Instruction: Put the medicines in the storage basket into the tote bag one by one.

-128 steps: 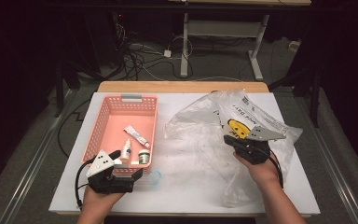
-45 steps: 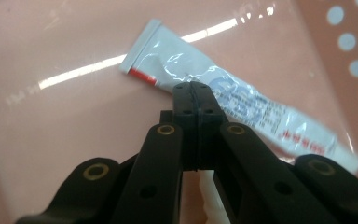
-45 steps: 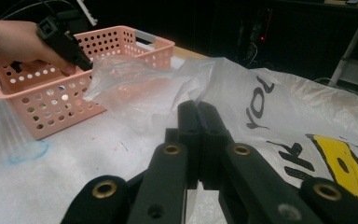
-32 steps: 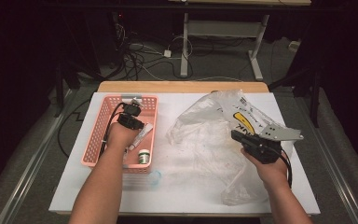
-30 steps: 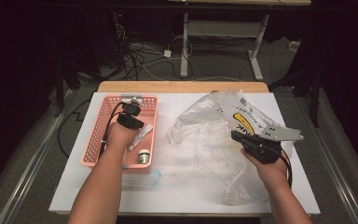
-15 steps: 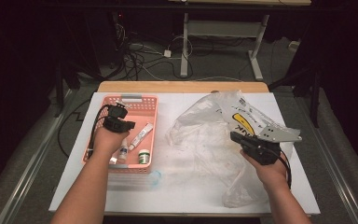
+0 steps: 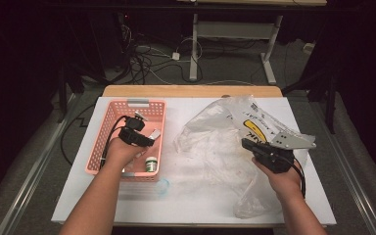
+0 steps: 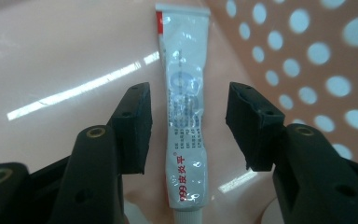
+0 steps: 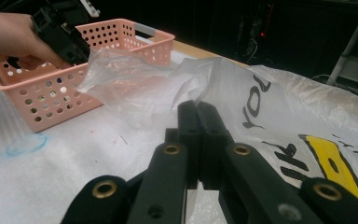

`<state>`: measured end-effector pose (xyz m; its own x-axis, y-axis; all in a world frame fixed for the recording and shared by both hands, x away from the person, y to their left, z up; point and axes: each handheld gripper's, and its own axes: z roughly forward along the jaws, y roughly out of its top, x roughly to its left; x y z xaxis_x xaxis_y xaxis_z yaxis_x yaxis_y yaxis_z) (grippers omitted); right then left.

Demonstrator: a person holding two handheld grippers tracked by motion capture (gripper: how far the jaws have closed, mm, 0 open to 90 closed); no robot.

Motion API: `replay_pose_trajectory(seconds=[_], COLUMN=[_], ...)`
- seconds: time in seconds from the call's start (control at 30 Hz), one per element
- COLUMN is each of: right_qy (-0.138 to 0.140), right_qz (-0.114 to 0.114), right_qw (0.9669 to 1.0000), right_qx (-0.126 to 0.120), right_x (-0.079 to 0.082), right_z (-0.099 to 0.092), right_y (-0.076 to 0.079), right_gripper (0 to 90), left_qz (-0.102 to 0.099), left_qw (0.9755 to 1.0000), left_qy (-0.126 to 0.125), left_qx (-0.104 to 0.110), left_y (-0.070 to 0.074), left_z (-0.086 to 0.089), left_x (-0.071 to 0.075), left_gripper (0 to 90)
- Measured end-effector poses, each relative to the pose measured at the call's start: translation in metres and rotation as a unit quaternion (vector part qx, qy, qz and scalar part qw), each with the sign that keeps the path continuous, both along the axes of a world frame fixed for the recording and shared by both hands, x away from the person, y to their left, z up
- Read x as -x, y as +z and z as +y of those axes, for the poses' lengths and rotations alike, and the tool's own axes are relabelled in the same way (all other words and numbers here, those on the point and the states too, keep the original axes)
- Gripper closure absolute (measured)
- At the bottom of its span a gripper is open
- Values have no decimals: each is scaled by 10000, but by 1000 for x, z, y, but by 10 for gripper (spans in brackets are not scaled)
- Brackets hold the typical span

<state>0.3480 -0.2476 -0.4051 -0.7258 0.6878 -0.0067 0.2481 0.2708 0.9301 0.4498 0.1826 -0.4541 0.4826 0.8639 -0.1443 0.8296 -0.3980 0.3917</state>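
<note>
A white tube (image 8: 184,116) with red print lies on the floor of the pink basket (image 7: 94,161). My left gripper (image 8: 191,109) is over it, a jaw on either side. The jaws have just been opening and the pads stand clear of the tube. In the high view the left gripper (image 7: 144,139) is inside the basket beside the tube's end (image 7: 155,133). My right gripper (image 9: 198,109) is shut, pinching the film of a clear plastic bag (image 9: 279,107) with black and yellow print. In the high view the right gripper (image 7: 247,144) holds the bag (image 7: 210,142) at its right side.
A small white bottle with a green label (image 7: 151,165) stands at the basket's near right corner. A blue ring mark (image 7: 162,185) is on the white table (image 7: 200,205) in front of the basket. The crumpled bag spreads over the table's right half.
The left hand went from the basket's back to its left side, then came right and nearer, over the tube. The right hand and the bag have kept still.
</note>
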Motion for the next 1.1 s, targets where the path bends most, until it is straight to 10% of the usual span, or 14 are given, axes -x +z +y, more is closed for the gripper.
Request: replay_pose_trajectory(seconds=[0.27, 1.1], right_qy=[-7, 13], right_qz=[-16, -47], right_qw=[10000, 10000], right_qx=[-13, -44], right_x=[0, 2], right_z=[-1, -1], right_y=[0, 1], right_gripper=[900, 900], left_qz=[90, -47], left_qw=[9990, 9997], left_qy=[-123, 122], left_qx=[-411, -206], left_y=[-7, 0], left_z=[-8, -4], left_x=[-1, -3], left_gripper=[602, 689])
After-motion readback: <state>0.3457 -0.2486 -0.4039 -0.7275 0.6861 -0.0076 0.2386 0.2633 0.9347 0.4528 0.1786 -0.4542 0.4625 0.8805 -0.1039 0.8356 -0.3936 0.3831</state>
